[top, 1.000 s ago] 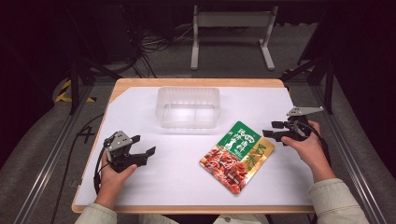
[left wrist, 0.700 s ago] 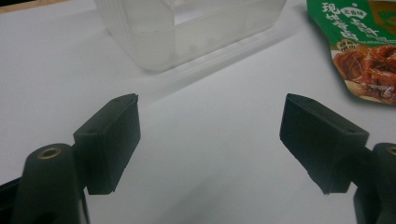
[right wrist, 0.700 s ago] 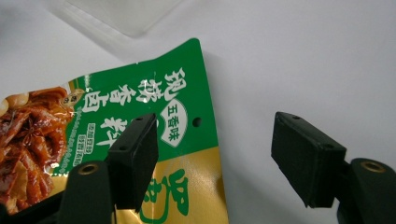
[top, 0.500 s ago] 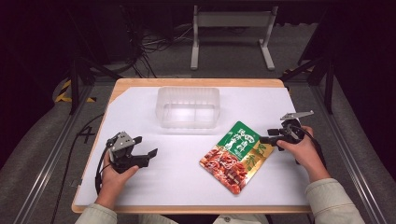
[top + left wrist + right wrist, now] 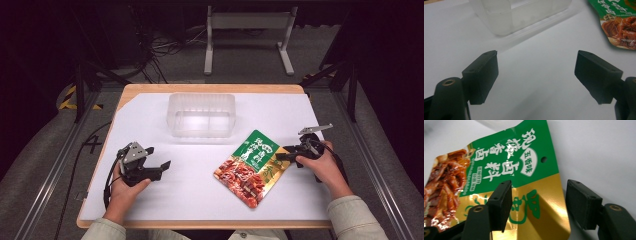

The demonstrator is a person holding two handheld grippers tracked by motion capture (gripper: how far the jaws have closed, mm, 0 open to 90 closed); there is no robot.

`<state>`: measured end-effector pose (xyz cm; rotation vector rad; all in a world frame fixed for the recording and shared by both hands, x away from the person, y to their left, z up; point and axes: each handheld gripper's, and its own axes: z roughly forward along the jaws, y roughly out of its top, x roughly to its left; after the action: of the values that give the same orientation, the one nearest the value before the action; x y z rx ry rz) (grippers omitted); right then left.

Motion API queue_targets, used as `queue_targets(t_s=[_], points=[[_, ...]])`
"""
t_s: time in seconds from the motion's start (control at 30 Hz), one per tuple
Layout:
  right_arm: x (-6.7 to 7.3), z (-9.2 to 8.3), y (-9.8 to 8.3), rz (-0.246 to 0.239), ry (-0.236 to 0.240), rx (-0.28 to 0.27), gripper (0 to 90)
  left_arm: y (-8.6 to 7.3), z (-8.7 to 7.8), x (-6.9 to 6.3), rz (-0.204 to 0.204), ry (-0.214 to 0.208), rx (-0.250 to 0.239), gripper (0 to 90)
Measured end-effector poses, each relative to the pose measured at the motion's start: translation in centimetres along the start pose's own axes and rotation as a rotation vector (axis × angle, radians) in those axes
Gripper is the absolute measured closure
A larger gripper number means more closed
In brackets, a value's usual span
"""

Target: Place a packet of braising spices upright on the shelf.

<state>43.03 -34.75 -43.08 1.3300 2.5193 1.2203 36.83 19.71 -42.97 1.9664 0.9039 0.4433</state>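
Right tongs (image 5: 281, 155), jaws apart and just closing, straddle the near edge of the food pouch (image 5: 251, 166); its long axis runs away from them. Left tongs (image 5: 161, 167) rest agape, well apart from the pouch.

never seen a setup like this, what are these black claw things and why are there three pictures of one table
A person sits at a table covered in white, holding a hand-operated gripper in each hand. Each one ends in two black jaws. The high view looks down from above: the left gripper rests on the bare white surface, the right gripper sits at the edge of a snack pouch. The other two pictures come from small cameras riding on the grippers, looking along their jaws. The left one's jaws stand wide open over bare table. The right one's have just been closing, with the green and gold edge of the pouch between them, not yet pinched. A clear plastic container stands further back. Nothing is held yet.
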Motion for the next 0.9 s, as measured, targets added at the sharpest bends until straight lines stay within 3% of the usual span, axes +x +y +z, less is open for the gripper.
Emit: queue_targets(t_s=[0.4, 0.63, 0.73, 0.9], points=[[0.7, -1.1, 0.2, 0.014, 0.085, -0.042, 44.9, 0.0, 0.2, -0.2, 0.013, 0.001, 0.008, 19.7], [1.2, -1.0, 0.3, -0.006, 0.141, -0.015, 50.3, 0.0, 0.3, -0.2, 0.016, 0.001, 0.006, 19.6], [1.4, -0.7, 0.2, -0.024, 0.13, 0.014, 50.7, 0.0, 0.3, -0.3, 0.018, -0.003, 0.01, 19.5], [2.1, 0.5, 0.1, -0.083, 0.065, 0.094, 56.7, 0.0, 0.3, -0.3, 0.014, -0.001, 0.012, 19.5]])
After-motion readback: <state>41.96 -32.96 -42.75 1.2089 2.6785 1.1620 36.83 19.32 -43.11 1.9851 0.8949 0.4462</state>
